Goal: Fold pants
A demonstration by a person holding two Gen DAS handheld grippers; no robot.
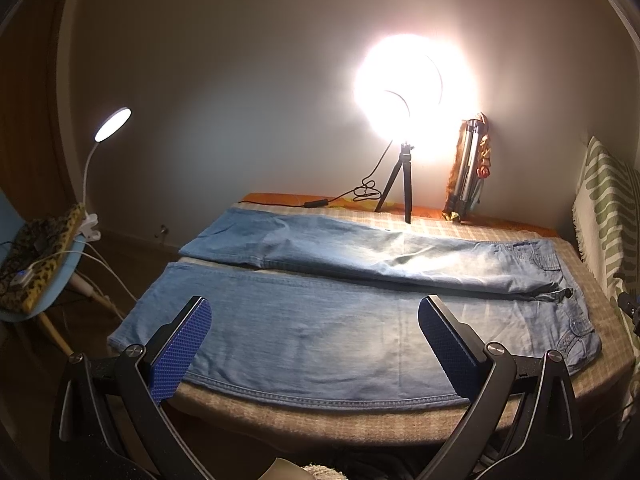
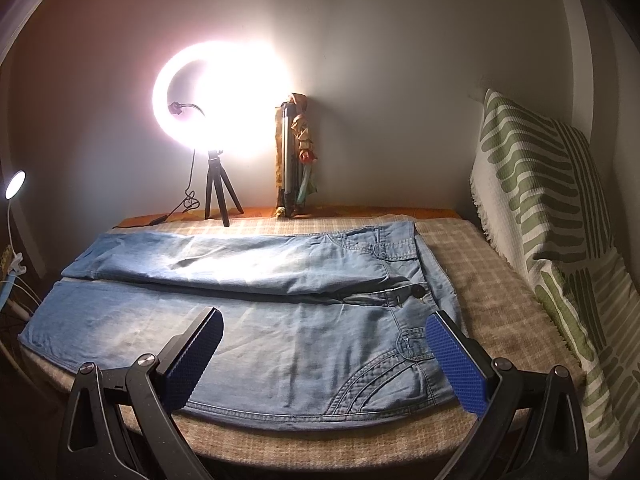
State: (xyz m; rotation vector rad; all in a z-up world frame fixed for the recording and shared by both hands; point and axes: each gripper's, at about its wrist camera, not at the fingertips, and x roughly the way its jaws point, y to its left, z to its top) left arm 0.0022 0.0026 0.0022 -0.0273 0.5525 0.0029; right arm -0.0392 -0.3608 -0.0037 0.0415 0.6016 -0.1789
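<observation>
Light blue jeans lie flat on a checked blanket, legs side by side pointing left, waistband at the right. My left gripper hovers open over the near leg, blue pads wide apart and empty. In the right wrist view the same jeans show their waistband, button and front pocket. My right gripper hangs open above the near hip and pocket area with nothing between its pads.
A lit ring light on a small tripod stands at the back with its cable, next to a folded tripod. A green-patterned cushion leans at the right. A clip lamp and a chair are at the left.
</observation>
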